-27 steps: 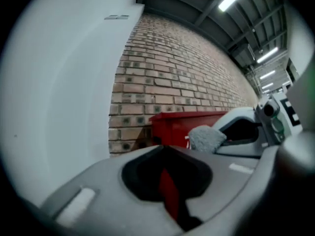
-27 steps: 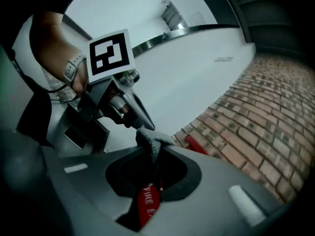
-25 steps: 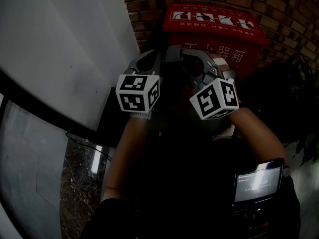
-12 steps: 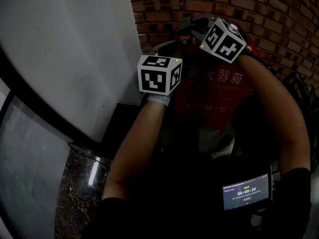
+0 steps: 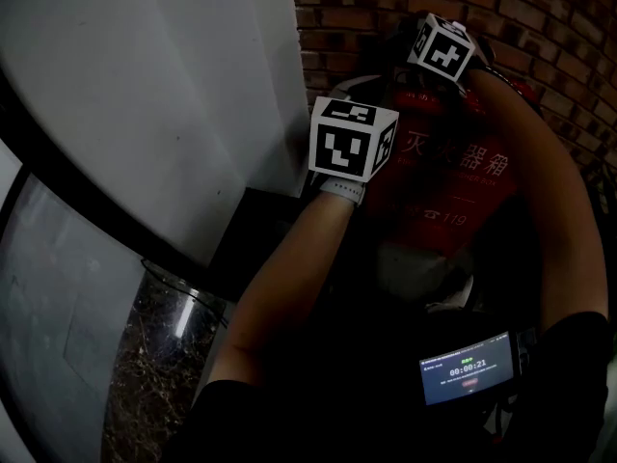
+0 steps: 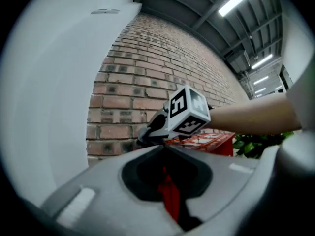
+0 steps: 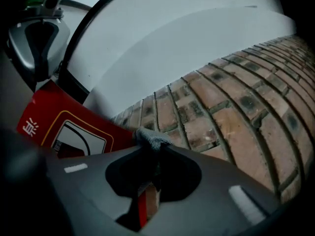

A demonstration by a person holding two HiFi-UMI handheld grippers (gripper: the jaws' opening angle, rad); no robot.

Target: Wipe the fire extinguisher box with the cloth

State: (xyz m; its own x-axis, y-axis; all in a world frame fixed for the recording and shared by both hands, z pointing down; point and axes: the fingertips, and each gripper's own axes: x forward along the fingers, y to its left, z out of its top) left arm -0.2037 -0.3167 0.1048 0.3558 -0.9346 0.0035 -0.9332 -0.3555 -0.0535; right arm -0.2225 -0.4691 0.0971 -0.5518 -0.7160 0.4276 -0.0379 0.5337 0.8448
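Fire extinguisher box sits upper right of centre in the head view, back against the brick wall, w/ a white wall filling the left of the frame. We see a red box. Its front carries a row of large pale characters, then smaller print w/ "119" below. Its top, lower left in the right gripper view, has a white pictogram panel framed by a thin yellow line, plus one white character at the far left edge.

Right gripper: fingers clamped on the cloth, a small grey, nubbly wad poking out past the tips. Cloth is at the box's top rear edge, where red meets brick. We can't confirm contact w/ the box. In the head view this gripper is top centre-right, above the box, w/ the forearm running down the right side.

Left gripper: fingers closed tip to tip. In the head view it hangs by the box's upper left corner, approx centre frame, marker cube facing us. Its own view shows the right gripper mid-frame over the red top, w/ a green plant at right.

Small lit screen at lower right of the head view.
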